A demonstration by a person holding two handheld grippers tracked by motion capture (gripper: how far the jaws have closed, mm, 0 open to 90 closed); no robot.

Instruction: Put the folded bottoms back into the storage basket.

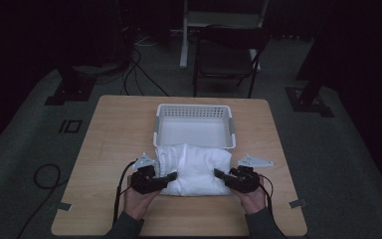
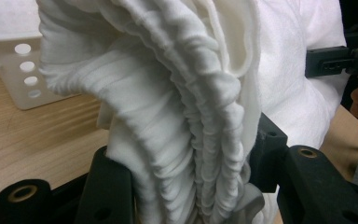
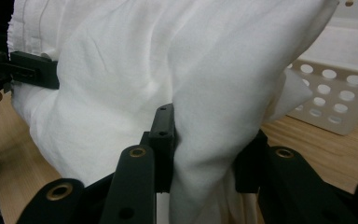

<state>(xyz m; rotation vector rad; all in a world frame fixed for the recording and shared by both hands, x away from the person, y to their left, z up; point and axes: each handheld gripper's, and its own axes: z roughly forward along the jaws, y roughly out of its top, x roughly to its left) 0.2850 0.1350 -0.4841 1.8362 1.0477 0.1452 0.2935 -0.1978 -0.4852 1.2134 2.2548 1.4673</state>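
While the room around the worktop [image 1: 109, 149] is so dark that the chair [image 1: 226, 59] and cables on the floor are hard to make out, the wooden top itself is lit. On it lies a folded white cloth [image 1: 195, 168], its far edge touching the near wall of the white perforated basket [image 1: 194, 110]; the floor of the basket looks bare, though the cloth hides its near rim. In the left gripper view the gathered, ribbed edge of the cloth [image 2: 186, 116] covers most of what is behind it. The left hand-held gripper [image 1: 173, 176] pinches this edge between its jaws, and the right hand-held gripper [image 1: 218, 174] is clamped on the opposite edge [image 3: 205, 154]. Both sleeves are cut off at the bottom.
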